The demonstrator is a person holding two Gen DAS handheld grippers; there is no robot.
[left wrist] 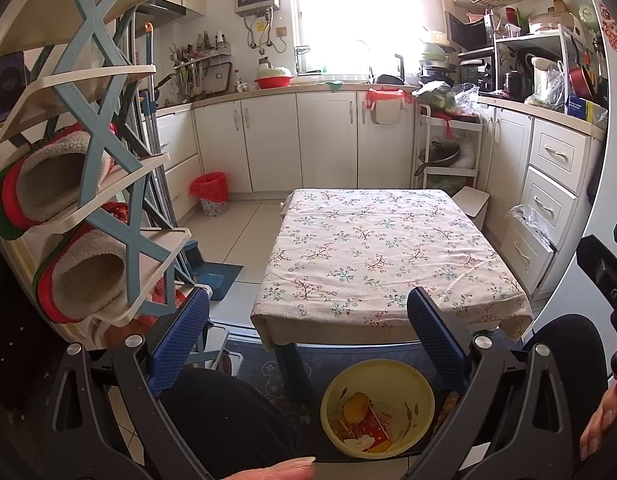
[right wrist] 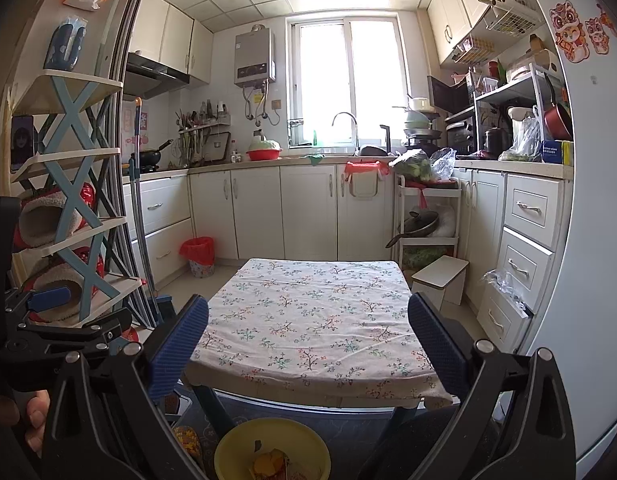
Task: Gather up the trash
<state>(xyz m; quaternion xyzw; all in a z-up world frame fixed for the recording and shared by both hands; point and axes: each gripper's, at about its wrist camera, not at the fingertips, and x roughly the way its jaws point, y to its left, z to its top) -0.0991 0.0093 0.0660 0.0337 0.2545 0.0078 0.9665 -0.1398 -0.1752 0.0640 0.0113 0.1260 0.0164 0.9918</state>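
A yellow bowl sits on the dark floor mat in front of the low table, with orange peel and a red wrapper inside. It shows again at the bottom of the right wrist view, bowl partly cut off. My left gripper is open above the bowl, nothing between its blue pads. My right gripper is open too, held over the near edge of the table with the floral cloth. The cloth's top bears no loose items.
A shoe rack with slippers stands close on the left. A red-lined bin sits by the far cabinets. White cabinets ring the room; a small stool and a trolley stand right of the table. A person's dark-clad knees flank the bowl.
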